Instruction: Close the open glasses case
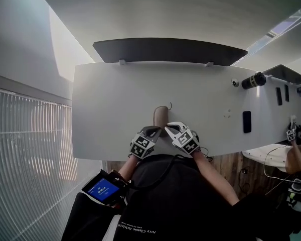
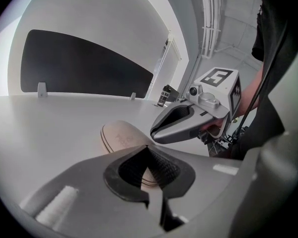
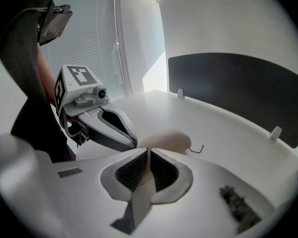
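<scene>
- The person is standing tight against the table's near edge, both forearms tucked in and angled inward, so the two tools are meeting over one spot.
- The left gripper point(image 1: 152, 131) is clenched, its tips touching and nothing between them. It is pointing forward and slightly right, low over the table point(image 1: 115, 99).
- The right gripper point(image 1: 172, 128) is likewise clenched and empty, angled left so that its nose is sitting just beside the left one. Closed tips are probably serving as pushers here, not as pincers.
- The glasses case point(image 1: 161, 115) is lying flat just beyond both noses, long axis running away from the person. Its near end is under or touching the tips; which, I cannot tell. Its lid is looking down or nearly so.
- A thin dark cord point(image 3: 197, 148) is curling at the case's far side.
- A dark panel point(image 1: 170, 50) is lining the far edge.
</scene>
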### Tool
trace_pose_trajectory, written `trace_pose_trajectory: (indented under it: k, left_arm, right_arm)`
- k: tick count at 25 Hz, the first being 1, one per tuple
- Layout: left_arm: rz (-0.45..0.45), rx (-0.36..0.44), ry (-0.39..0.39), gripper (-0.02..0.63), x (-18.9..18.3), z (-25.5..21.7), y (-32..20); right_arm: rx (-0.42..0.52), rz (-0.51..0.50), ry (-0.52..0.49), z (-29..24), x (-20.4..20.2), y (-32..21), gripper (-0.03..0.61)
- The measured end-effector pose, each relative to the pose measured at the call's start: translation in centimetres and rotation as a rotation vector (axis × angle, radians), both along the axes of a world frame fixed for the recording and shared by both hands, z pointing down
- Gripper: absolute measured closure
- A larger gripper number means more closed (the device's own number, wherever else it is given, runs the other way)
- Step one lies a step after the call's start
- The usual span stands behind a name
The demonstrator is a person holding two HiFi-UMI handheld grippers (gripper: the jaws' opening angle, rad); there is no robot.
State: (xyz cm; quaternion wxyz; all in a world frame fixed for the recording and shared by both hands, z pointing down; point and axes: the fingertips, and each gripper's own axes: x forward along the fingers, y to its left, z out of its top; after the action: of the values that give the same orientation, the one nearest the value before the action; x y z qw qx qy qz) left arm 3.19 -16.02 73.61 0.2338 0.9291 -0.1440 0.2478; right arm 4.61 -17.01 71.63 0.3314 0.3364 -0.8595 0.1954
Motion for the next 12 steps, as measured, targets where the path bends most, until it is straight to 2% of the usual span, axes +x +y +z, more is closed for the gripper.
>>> trace_pose_trajectory:
  k: [6,12]
  left_arm:
    - [-0.008,0.074,0.05,0.606,-0.2,-3.1,-0.9]
    - [-0.041,0.158,0.139,0.606,-0.7,-7.1,-0.8]
  right_arm:
    - [0.134,0.185,-0.13,-5.1,3.0,-1.0,0.569]
    - [0.218,0.218,-0.193,-8.6,3.9,0.8,0.571]
